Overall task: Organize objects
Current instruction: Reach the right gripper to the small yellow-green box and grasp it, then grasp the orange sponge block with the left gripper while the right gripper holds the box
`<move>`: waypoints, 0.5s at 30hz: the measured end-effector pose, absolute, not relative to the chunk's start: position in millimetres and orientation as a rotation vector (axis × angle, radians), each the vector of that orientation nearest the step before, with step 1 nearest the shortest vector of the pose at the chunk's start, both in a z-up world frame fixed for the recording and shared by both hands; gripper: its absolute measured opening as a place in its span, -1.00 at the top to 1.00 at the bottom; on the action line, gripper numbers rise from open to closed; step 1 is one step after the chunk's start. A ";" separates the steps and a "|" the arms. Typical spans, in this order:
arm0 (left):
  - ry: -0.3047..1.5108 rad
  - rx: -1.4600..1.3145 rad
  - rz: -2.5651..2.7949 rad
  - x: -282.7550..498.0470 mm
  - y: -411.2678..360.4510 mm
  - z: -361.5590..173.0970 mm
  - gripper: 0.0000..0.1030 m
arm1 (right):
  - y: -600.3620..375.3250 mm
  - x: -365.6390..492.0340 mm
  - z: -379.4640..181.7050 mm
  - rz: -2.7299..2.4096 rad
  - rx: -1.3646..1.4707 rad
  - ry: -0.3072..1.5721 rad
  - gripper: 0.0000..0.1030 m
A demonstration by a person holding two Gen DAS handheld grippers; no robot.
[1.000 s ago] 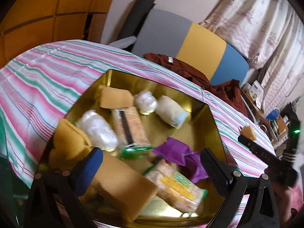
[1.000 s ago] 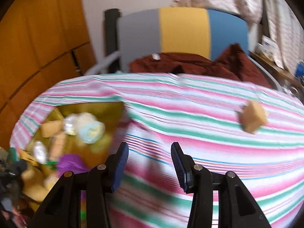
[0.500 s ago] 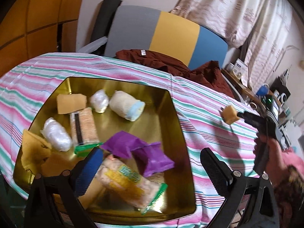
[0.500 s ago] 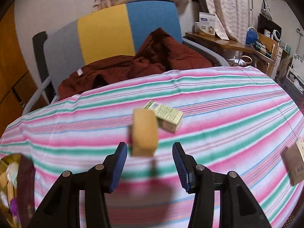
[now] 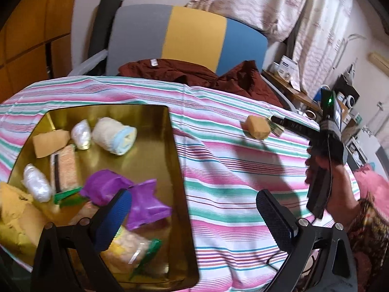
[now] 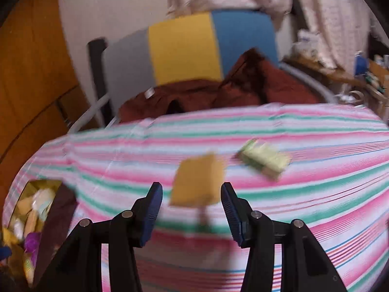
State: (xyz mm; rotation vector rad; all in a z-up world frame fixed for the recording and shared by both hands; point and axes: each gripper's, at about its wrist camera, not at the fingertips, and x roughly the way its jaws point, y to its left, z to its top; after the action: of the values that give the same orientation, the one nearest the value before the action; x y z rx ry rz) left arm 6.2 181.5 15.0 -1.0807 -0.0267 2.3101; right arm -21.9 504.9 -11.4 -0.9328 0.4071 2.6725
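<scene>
From the left wrist, the left gripper point(image 5: 194, 216) hangs wide open and empty over the gold tray point(image 5: 175, 170); the yellow sponge point(image 5: 258, 127) lies at two o'clock. From the right wrist (blurred), the right gripper point(image 6: 192, 209), spread and empty, frames the sponge point(image 6: 198, 182); a green box point(image 6: 265, 161) sits at one o'clock.

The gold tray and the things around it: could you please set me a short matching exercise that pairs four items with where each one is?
Items:
1. rolled towel
2. purple packet
3. yellow sponge
4. green box

Places:
A. on the striped cloth, just beyond the sponge
B. at the far end of the gold tray
C. in front of the open right hand-held gripper
D. in the tray, near the left hand-held gripper

Pairs: 1-B, 2-D, 3-C, 4-A
</scene>
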 end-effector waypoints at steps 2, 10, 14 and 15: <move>-0.025 -1.090 2.285 6.9 188.2 12.8 -1.00 | 530.0 -19.9 -7.1 2.606 -0.904 0.389 -0.11; 0.021 -1.099 2.227 11.2 205.8 12.6 -1.00 | 600.2 -49.3 -22.1 2.493 -1.071 0.330 -0.27; 0.038 -1.106 2.222 12.7 210.9 14.3 -1.00 | 608.4 -63.9 -33.5 2.535 -1.145 0.345 -0.27; 0.044 -1.112 2.224 12.8 212.4 14.3 -1.00 | 610.1 -68.0 -35.6 2.537 -1.156 0.339 -0.27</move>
State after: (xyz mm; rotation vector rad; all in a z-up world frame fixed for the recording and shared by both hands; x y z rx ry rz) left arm 12.8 212.4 14.3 -1.1124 0.0443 2.2235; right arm -68.0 610.1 -35.6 -1.1561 0.3391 2.5367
